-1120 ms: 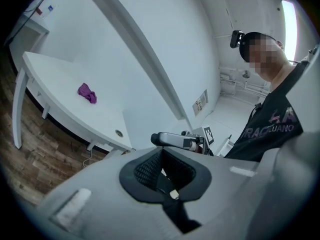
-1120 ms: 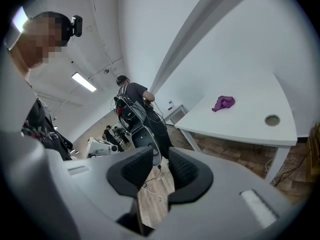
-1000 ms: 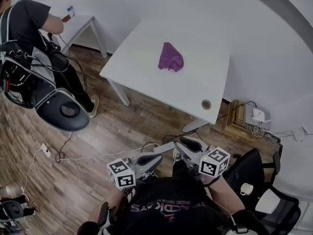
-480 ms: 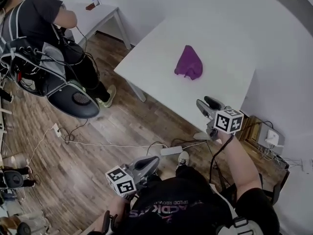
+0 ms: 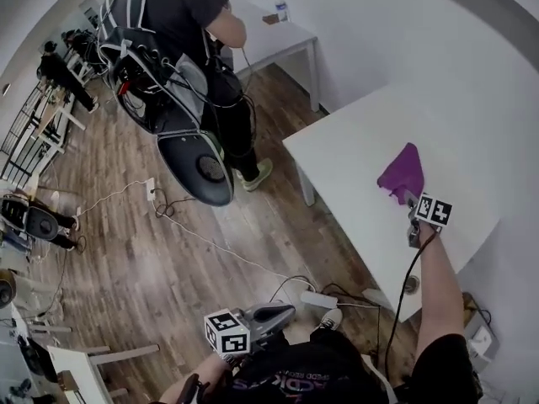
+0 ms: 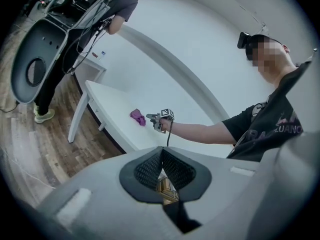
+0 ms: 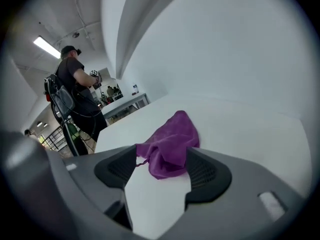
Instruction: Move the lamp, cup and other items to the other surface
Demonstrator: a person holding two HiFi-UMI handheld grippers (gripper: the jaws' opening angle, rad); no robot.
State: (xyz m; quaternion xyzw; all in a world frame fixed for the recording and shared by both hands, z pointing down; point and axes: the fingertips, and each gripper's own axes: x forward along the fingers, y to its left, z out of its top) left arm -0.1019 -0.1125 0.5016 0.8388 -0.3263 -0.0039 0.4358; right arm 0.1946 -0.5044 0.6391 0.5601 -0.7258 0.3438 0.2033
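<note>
The crumpled purple cloth [image 5: 402,173] lies on the large white rectangular table [image 5: 354,158], at about 2 o'clock in the head view and well in from the table's near edge. The right gripper [image 5: 410,202] reaches over the tabletop on an outstretched arm and sits at the cloth's 6 o'clock, its tips right at the fabric's near edge. In the right gripper view its jaws stand wide apart and have just been opening. The near part of the cloth lies between the two black ribbed pads [image 7: 207,174], released and resting on the white surface. A thin purple cord trails from the cloth toward 9 o'clock, at the left pad.

The left gripper [image 5: 286,313] hangs low at 6 o'clock in the head view, close to the wearer's body and above the brown wooden plank floor [image 5: 168,251]. Its jaws are drawn together with nothing held, only a narrow slit left between the pads.

At 11 o'clock another person in a dark shirt [image 5: 173,11], carrying a cabled backpack rig, stands at a small white side table [image 5: 282,40] at 12 o'clock.
</note>
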